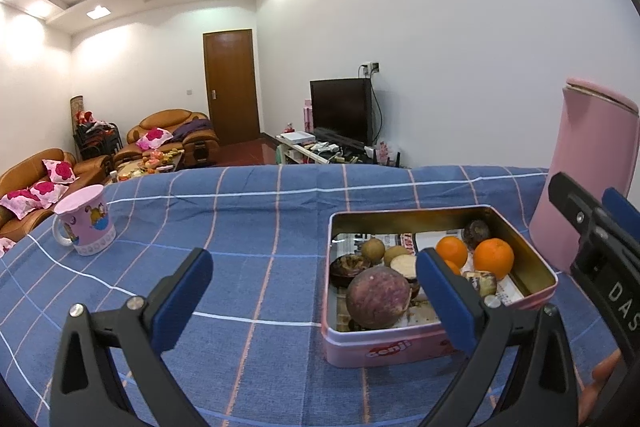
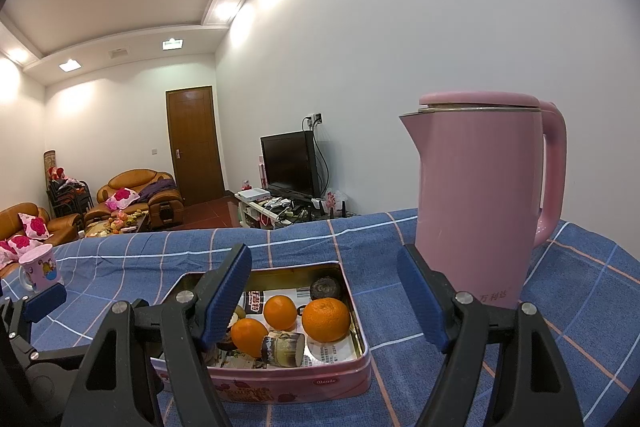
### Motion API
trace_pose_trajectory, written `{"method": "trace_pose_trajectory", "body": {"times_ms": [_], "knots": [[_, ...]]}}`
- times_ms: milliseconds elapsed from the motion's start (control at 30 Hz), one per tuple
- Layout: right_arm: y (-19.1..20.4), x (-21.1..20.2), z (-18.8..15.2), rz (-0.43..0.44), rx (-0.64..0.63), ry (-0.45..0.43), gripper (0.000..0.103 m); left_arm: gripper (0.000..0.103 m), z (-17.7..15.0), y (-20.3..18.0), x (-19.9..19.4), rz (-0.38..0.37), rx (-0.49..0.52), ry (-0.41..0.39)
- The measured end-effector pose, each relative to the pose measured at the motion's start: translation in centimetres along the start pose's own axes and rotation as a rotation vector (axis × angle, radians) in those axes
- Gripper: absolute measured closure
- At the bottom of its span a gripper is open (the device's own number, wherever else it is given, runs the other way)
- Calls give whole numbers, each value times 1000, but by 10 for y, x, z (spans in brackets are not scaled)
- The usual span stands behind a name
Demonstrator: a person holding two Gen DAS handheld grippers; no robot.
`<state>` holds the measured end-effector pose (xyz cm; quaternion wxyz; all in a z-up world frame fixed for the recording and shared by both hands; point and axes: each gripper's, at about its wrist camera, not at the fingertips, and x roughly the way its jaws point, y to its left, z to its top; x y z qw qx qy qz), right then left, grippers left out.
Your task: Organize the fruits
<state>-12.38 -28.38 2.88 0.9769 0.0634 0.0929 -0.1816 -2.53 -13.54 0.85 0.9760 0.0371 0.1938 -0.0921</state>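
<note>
A pink metal tin (image 1: 400,347) (image 2: 296,385) stands on the blue checked tablecloth. It holds oranges (image 1: 494,257) (image 2: 326,319), a big purple round fruit (image 1: 378,297), small brown fruits (image 1: 373,249), a dark round fruit (image 2: 326,289) and a short cut cane piece (image 2: 283,347). My left gripper (image 1: 314,303) is open and empty above the cloth, its right finger over the tin's near edge. My right gripper (image 2: 324,299) is open and empty, hovering above the tin's near side. The right gripper also shows at the right edge of the left wrist view (image 1: 600,227).
A tall pink electric kettle (image 2: 484,195) (image 1: 588,167) stands right of the tin, close to my right gripper's right finger. A pink cartoon mug (image 1: 85,225) (image 2: 40,267) stands at the far left of the table. Sofas, a door and a TV lie beyond the table's far edge.
</note>
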Motion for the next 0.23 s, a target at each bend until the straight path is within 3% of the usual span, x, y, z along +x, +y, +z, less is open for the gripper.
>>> {"method": "trace_pose_trajectory", "body": {"times_ms": [233], "knots": [[-2,0,0,-13,7,3,27,0,0,1,2,8,-5,11]]}}
